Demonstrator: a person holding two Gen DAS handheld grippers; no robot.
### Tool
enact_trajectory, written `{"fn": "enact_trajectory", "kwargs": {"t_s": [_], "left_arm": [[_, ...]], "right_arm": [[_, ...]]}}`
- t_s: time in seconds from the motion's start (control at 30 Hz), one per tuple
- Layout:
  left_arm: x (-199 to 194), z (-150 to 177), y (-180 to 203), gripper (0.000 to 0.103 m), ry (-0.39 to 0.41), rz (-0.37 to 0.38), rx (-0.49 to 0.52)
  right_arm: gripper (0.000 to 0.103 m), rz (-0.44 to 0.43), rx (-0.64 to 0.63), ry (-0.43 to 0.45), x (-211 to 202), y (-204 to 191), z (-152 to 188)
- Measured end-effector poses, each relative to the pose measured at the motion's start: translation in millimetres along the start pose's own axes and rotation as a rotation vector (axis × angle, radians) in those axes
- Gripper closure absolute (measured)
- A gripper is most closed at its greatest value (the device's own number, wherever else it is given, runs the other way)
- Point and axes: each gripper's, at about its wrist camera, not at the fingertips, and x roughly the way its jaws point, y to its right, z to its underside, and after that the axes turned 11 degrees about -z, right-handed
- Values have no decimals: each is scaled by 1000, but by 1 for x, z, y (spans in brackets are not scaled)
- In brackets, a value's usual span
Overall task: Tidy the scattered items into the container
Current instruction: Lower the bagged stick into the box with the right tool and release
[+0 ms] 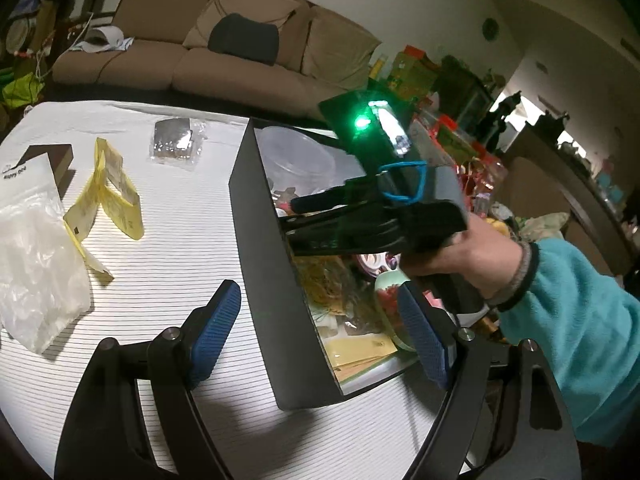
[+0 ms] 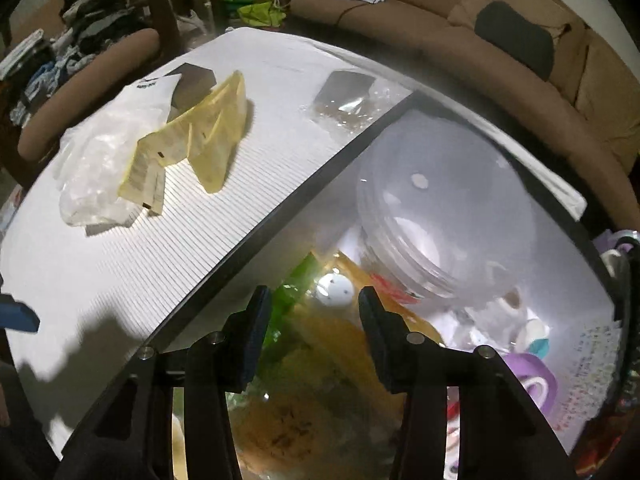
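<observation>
Hovering over the dark-walled rectangular container (image 2: 280,216), the right gripper (image 2: 312,336) has its fingers parted and empty above the clutter inside. The left gripper (image 1: 320,336) straddles the container's near wall, wide open, holding nothing. Folded yellow paper packets (image 1: 108,196), a crinkled clear plastic bag (image 1: 36,256) and a clear-wrapped dark packet (image 1: 176,142) lie on the white striped tablecloth (image 1: 168,248), beside the container.

The left wrist view looks from low above the white striped tablecloth (image 1: 168,264) toward the far beige sofa (image 1: 240,40), close beside the dark-walled open container (image 1: 272,256). The right wrist view hangs directly over that container (image 2: 280,216), tilted down into it. Both share the folded yellow paper packets (image 1: 108,196) (image 2: 200,136).
</observation>
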Motion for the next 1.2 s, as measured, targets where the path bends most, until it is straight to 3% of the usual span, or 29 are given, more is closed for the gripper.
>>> {"fn": "enact_trajectory", "kwargs": {"t_s": [0.1,0.13,0.17,0.23,0.33,0.43,0.53,0.9,0.93,1.07,1.2], "left_arm": [[-1,-1,0,24,0,3,-2],[-1,-1,1,24,1,3,-3],[-2,-1,0,24,2,4,-4],[-3,-2,0,24,4,6,-10],[-4,-2,-1,24,7,14,-19],[-4,-1,-1,24,3,10,-14],[-4,-1,2,24,4,13,-2],[-2,-3,1,24,-4,30,-12],[-2,-4,1,24,-3,32,-14],[-4,-5,-2,24,-1,31,-26],[-6,-6,-8,24,2,33,-42]], "right_arm": [[66,-9,29,-14,9,7,1],[82,-18,38,-19,10,9,1],[89,-22,42,-18,10,9,2],[91,-27,47,-1,3,10,5],[91,-25,63,2,-8,13,9],[89,30,46,-10,-10,14,7],[70,29,32,-13,-4,11,3],[62,44,43,-94,31,16,-6],[63,47,34,-102,34,16,-5],[81,59,26,-53,24,15,0],[85,51,37,-14,5,15,0]]}}
